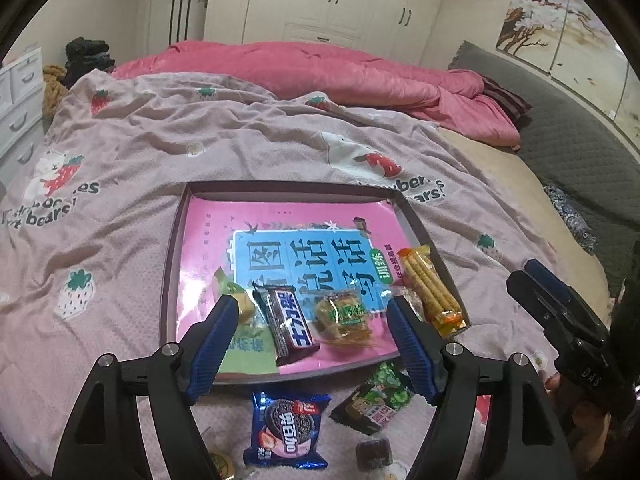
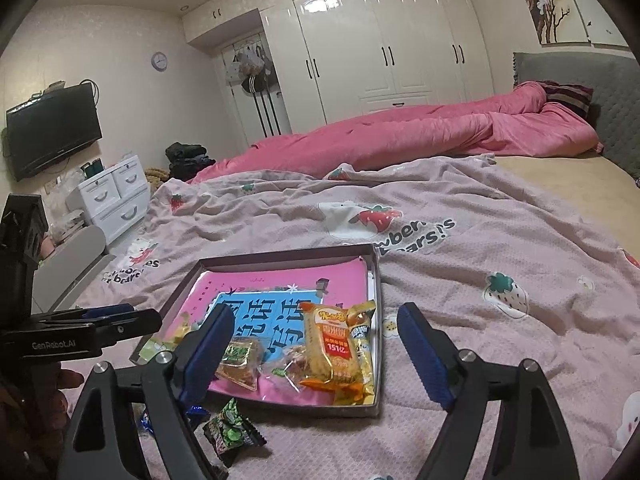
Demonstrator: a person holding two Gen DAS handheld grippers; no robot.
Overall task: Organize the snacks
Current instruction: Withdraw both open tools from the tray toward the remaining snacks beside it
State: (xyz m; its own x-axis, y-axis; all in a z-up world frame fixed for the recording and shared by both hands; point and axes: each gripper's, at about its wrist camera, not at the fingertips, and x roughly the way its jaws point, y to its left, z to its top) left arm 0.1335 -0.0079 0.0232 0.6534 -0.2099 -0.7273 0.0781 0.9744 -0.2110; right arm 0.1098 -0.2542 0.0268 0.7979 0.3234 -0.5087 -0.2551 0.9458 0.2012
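Observation:
A shallow box tray with a pink book as its floor lies on the strawberry blanket. In it are a Snickers bar, a yellow wrapped pastry, a pack of biscuit sticks and a yellow-green sweet. My left gripper hovers open over the tray's near edge, holding nothing. On the blanket in front of the tray lie an Oreo pack and a green-black packet. My right gripper is open and empty above the tray's near right corner, over an orange packet.
A small brown sweet lies near the Oreo pack. A pink quilt is bunched across the far side of the bed, with a grey headboard at right. White drawers and a TV stand at left.

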